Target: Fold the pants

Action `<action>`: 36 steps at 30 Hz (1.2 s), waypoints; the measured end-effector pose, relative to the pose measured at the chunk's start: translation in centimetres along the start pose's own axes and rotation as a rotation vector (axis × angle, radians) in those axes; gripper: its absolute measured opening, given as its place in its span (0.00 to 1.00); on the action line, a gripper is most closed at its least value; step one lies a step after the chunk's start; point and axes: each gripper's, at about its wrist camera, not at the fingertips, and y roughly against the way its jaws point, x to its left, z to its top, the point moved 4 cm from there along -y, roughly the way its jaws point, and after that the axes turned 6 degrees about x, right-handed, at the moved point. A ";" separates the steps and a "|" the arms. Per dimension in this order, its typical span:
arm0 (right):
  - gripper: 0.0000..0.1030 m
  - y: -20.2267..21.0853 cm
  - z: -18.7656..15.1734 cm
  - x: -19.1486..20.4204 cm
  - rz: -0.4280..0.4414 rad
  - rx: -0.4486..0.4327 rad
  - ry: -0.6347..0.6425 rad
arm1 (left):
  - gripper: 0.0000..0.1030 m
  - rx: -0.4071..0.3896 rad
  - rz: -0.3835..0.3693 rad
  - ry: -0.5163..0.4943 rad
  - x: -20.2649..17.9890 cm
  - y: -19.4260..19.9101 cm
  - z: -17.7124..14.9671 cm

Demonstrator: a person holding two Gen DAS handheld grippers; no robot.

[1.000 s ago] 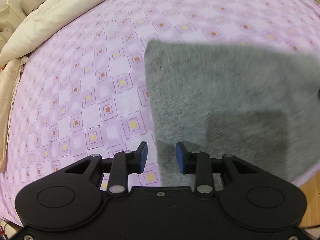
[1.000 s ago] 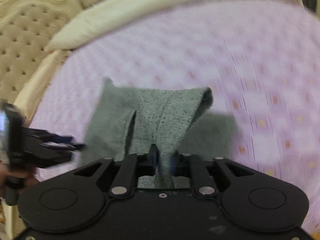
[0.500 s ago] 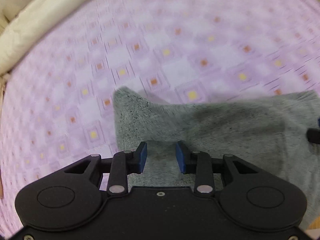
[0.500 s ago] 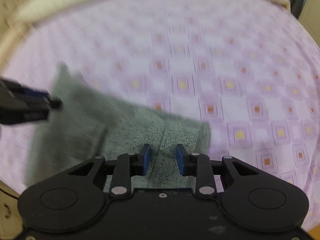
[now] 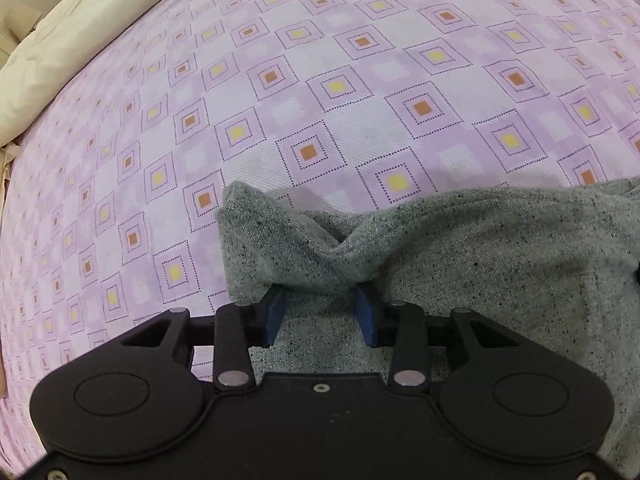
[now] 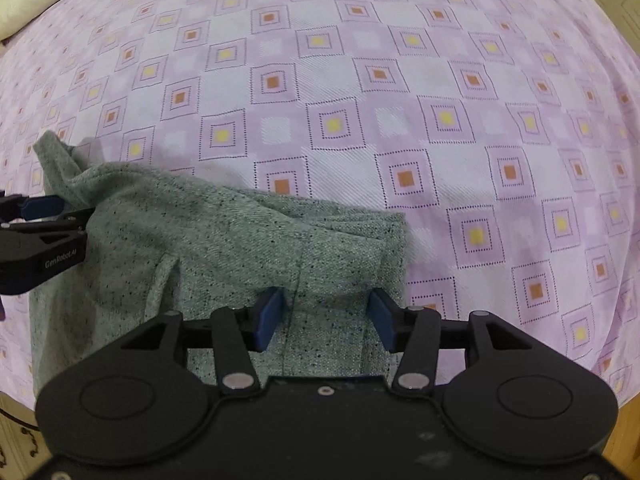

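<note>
The grey speckled pants (image 5: 480, 256) lie folded on the purple patterned bed sheet near its front edge. My left gripper (image 5: 320, 312) is open, its blue pads either side of a raised fold at the pants' left end. My right gripper (image 6: 324, 320) is open, its pads straddling the right end of the pants (image 6: 240, 248), where a seam runs. The left gripper (image 6: 36, 236) also shows at the left edge of the right wrist view, against the cloth.
The bed sheet (image 5: 360, 80) stretches far ahead of both grippers. A cream duvet (image 5: 80, 24) lies at the far left. The wooden bed frame (image 6: 12, 432) shows at the lower left of the right wrist view.
The right gripper has let go of the pants and opened wide. Both grippers dropped low to the near edge of the pants, which now lie on the sheet.
</note>
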 end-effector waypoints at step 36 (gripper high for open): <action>0.52 0.6 -10.5 3.1 -0.064 -0.071 0.007 | 0.45 0.079 -0.047 0.065 0.3 1.8 -11.2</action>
